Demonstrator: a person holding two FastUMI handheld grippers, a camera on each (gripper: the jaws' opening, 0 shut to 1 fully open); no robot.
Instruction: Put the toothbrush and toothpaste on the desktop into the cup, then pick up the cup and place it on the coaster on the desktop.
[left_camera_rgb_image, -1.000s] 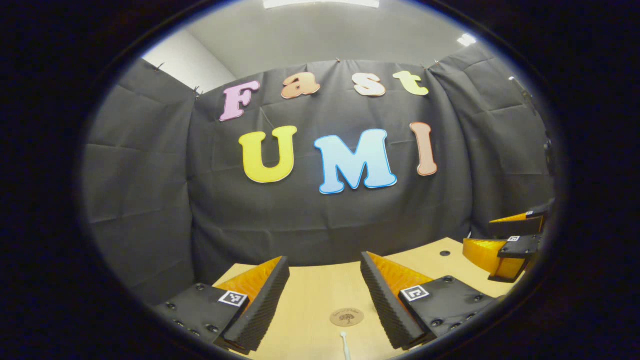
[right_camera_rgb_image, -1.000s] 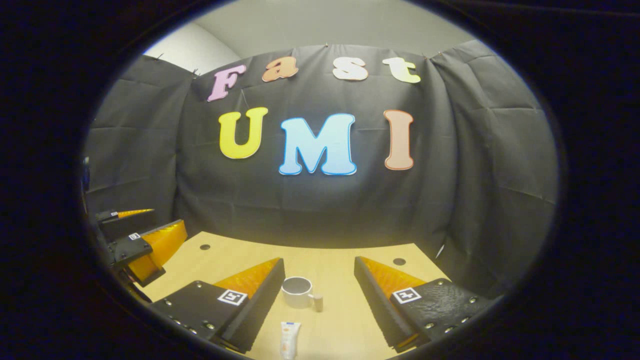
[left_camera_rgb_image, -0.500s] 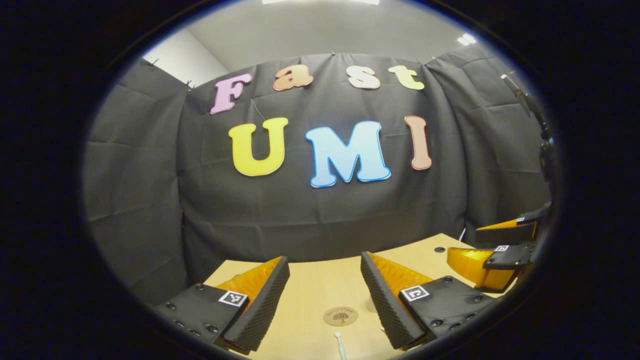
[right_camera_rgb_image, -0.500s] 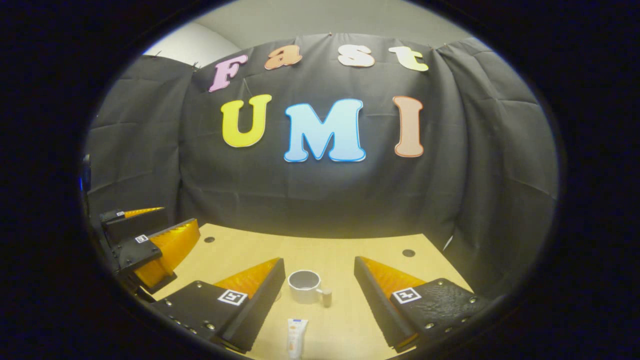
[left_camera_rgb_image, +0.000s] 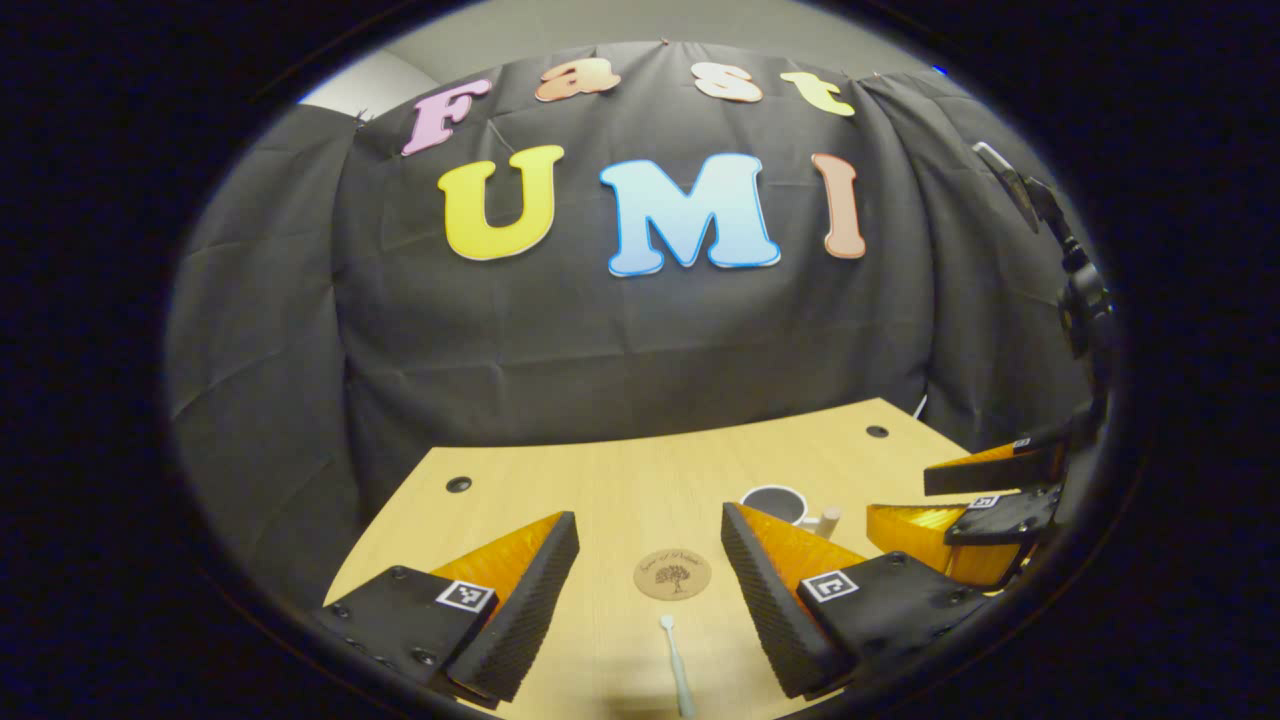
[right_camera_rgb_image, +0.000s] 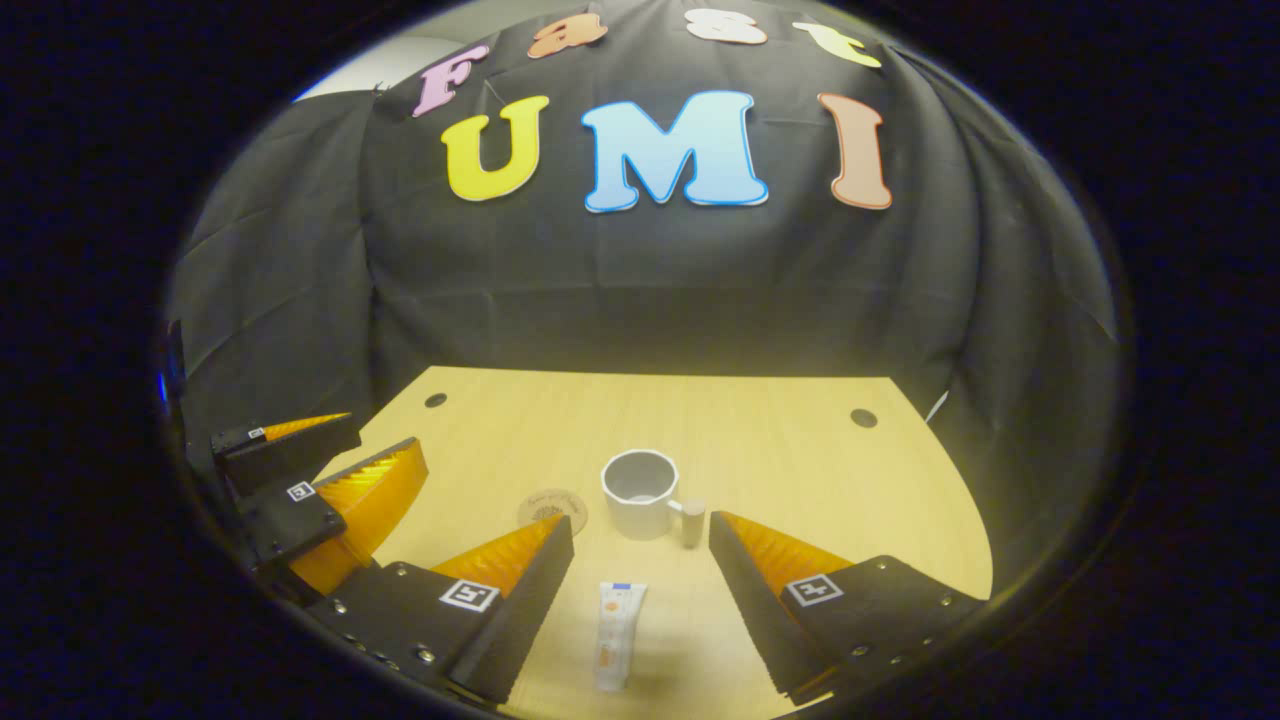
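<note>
Reaching down with both grippers' fingers spread wide, lower the left gripper (left_camera_rgb_image: 650, 590) over the toothbrush (left_camera_rgb_image: 678, 668) and the right gripper (right_camera_rgb_image: 640, 600) over the toothpaste (right_camera_rgb_image: 617, 635) near the counter's (right_camera_rgb_image: 800, 450) front edge, then pinch each gently.

Toothbrush (left_camera_rgb_image: 677, 668) cut off at the bottom edge of the left gripper view, handle unseen. Cup (left_camera_rgb_image: 775, 503) partly hidden behind a finger there. Coaster (right_camera_rgb_image: 551, 509) print too small to make out.

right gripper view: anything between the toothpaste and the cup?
Nothing. In the right gripper view a bare strip of desktop separates the toothpaste from the cup; the tube lies flat nearer the camera, between the open jaws of the right gripper.
</note>
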